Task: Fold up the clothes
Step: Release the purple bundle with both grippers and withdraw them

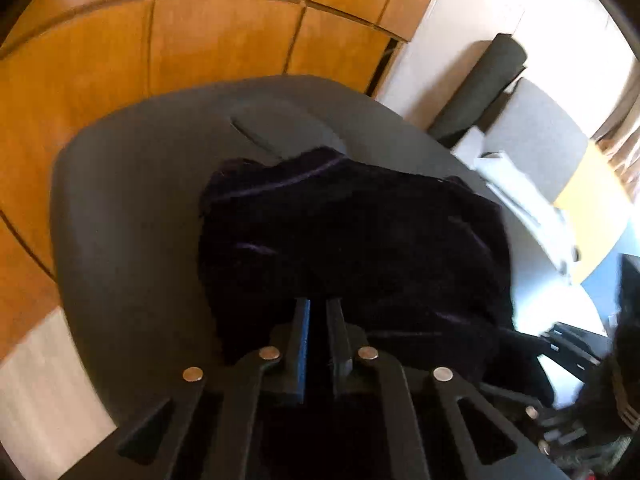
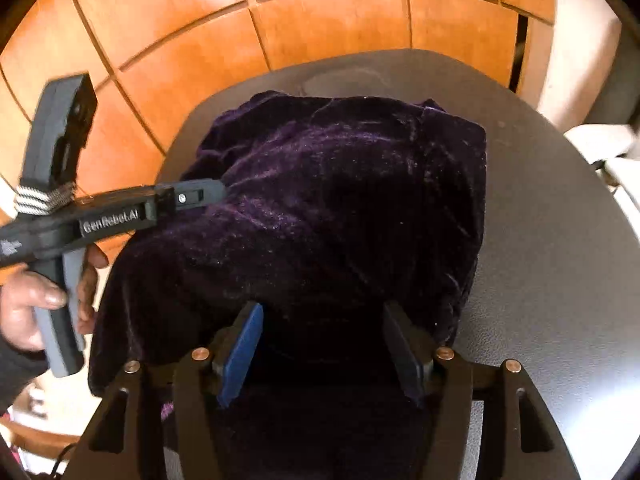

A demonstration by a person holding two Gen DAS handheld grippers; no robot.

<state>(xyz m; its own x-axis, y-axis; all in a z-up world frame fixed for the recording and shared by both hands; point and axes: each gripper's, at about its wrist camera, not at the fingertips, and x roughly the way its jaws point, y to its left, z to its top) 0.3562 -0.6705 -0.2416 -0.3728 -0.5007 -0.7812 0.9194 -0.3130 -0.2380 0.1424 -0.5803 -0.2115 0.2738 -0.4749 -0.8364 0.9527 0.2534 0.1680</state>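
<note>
A dark purple velvet garment (image 1: 352, 240) lies bunched on the round grey table (image 1: 132, 200). In the left wrist view, my left gripper (image 1: 318, 305) has its fingers nearly together, with the tips tucked into the near edge of the cloth. The right wrist view shows that same left gripper (image 2: 220, 194) pinching the left side of the garment (image 2: 340, 200), with a person's hand (image 2: 28, 304) on its handle. My right gripper (image 2: 322, 307) stands wide open at the cloth's near edge, and the fabric drapes over the space between its blue-padded fingers (image 2: 244, 344).
An orange wood-panelled wall (image 2: 320, 20) rises behind the table (image 2: 540, 240). To the right stand a grey chair (image 1: 536, 136), a dark rolled mat (image 1: 480, 84) and white items (image 1: 520, 200). A round inset (image 1: 280, 124) marks the tabletop beyond the cloth.
</note>
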